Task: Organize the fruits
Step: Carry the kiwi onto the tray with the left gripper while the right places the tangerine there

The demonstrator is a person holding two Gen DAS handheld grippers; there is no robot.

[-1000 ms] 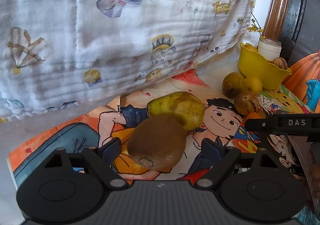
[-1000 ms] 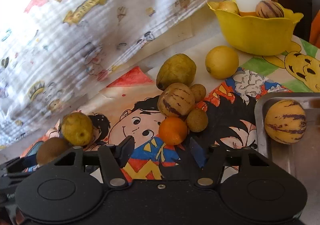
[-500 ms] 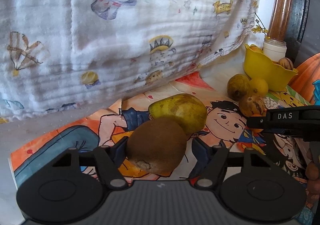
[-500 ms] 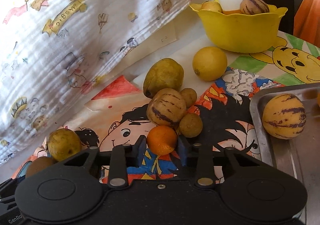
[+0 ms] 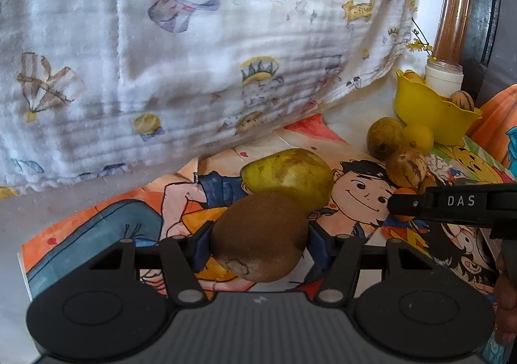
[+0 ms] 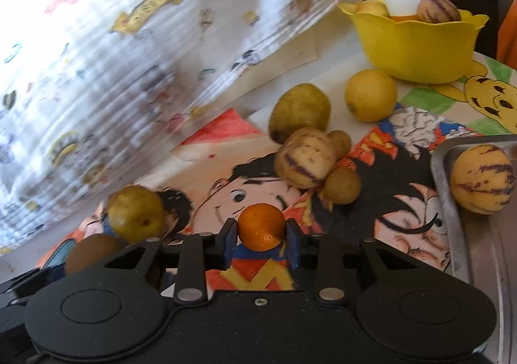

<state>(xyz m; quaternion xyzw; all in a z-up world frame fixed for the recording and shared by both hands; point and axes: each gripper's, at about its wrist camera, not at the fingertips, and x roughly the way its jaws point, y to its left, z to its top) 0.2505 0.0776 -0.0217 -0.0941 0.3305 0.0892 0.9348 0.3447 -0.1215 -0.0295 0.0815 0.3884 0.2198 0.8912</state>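
The brown fuzzy kiwi (image 5: 258,239) is sitting between the jaws of the left gripper (image 5: 257,246), and the large green-yellow pear (image 5: 287,175) is lying just behind it, touching it. To the right, the small orange mandarin (image 6: 261,226) is sitting between the jaws of the right gripper (image 6: 260,242). Behind the mandarin, the striped pale melon fruit (image 6: 305,158) is lying with two small round brown fruits (image 6: 342,186) beside it. Further behind are lying another pear (image 6: 299,110) and the yellow lemon (image 6: 371,95). The yellow plastic bowl (image 6: 413,47) is standing behind the lemon, holding fruits. At the right, the metal tray (image 6: 471,254) is carrying one striped fruit (image 6: 481,178).
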